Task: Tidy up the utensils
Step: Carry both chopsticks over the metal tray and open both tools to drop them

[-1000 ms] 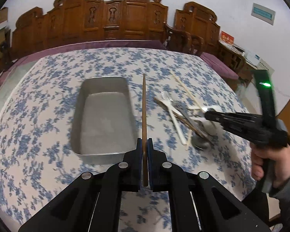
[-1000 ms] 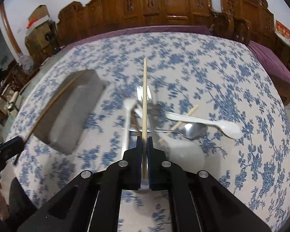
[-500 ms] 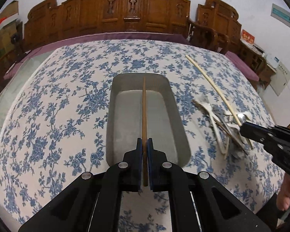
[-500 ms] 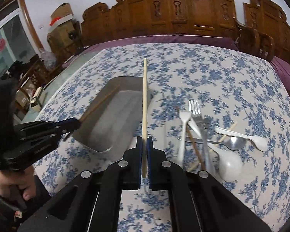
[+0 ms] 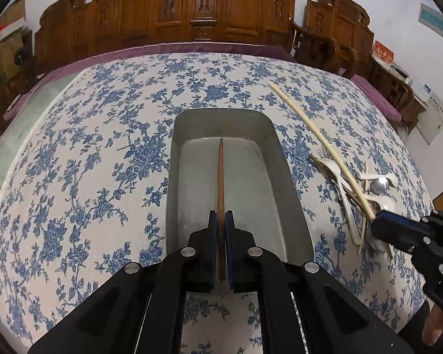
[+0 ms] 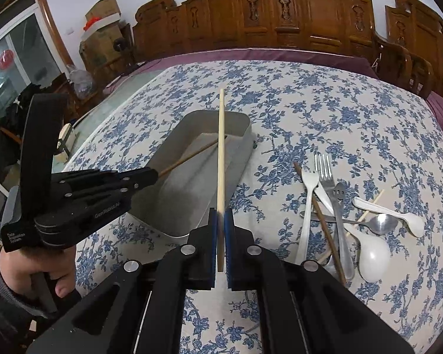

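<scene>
My left gripper [image 5: 221,221] is shut on a dark brown chopstick [image 5: 220,177] and holds it low over the inside of the metal tray [image 5: 292,183], tip toward the far end; the gripper also shows in the right wrist view [image 6: 150,175]. My right gripper [image 6: 221,215] is shut on a pale chopstick [image 6: 221,147], held above the tray's [image 6: 239,159] near right side; it also shows in the left wrist view [image 5: 378,224]. A pile of forks, spoons and chopsticks [image 6: 336,206] lies on the cloth to the tray's right.
The round table has a blue floral cloth [image 5: 88,162]. Carved wooden chairs [image 5: 198,8] stand along the far edge. Boxes and a glass door [image 6: 17,59] are at the left of the room.
My left gripper has moved over the tray and lowered the brown chopstick into it. My right gripper has lifted the pale chopstick from the pile and swung left toward the tray.
</scene>
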Tool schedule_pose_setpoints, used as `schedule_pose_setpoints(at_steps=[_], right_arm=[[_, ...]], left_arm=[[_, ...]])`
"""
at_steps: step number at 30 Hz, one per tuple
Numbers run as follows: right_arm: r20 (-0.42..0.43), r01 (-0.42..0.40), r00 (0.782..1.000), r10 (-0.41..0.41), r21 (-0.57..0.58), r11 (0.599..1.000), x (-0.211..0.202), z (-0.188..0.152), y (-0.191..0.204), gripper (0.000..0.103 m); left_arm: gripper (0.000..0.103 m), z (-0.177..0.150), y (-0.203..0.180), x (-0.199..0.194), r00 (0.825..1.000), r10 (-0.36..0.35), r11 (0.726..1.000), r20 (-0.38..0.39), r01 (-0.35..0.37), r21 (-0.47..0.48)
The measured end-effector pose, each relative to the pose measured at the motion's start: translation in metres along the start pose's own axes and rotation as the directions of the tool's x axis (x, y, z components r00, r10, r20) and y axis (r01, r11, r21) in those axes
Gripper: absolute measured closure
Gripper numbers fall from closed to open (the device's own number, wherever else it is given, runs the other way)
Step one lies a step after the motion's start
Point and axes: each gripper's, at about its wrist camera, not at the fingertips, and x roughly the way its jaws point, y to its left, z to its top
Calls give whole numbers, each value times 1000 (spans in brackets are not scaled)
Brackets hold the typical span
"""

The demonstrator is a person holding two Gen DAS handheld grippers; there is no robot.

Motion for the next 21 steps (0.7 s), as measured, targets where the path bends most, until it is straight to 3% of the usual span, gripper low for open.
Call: schedule_pose_setpoints(at_steps=[10, 21], right_arm=[[-36, -11, 999, 10, -12, 1000, 30, 10, 19, 97], [-98, -16, 995, 19, 30, 999, 73, 22, 38, 97]], left_arm=[[98, 0, 17, -29, 998, -26, 1000, 49, 27, -10], [96, 2, 44, -69, 994, -2, 1000, 110, 2, 5]])
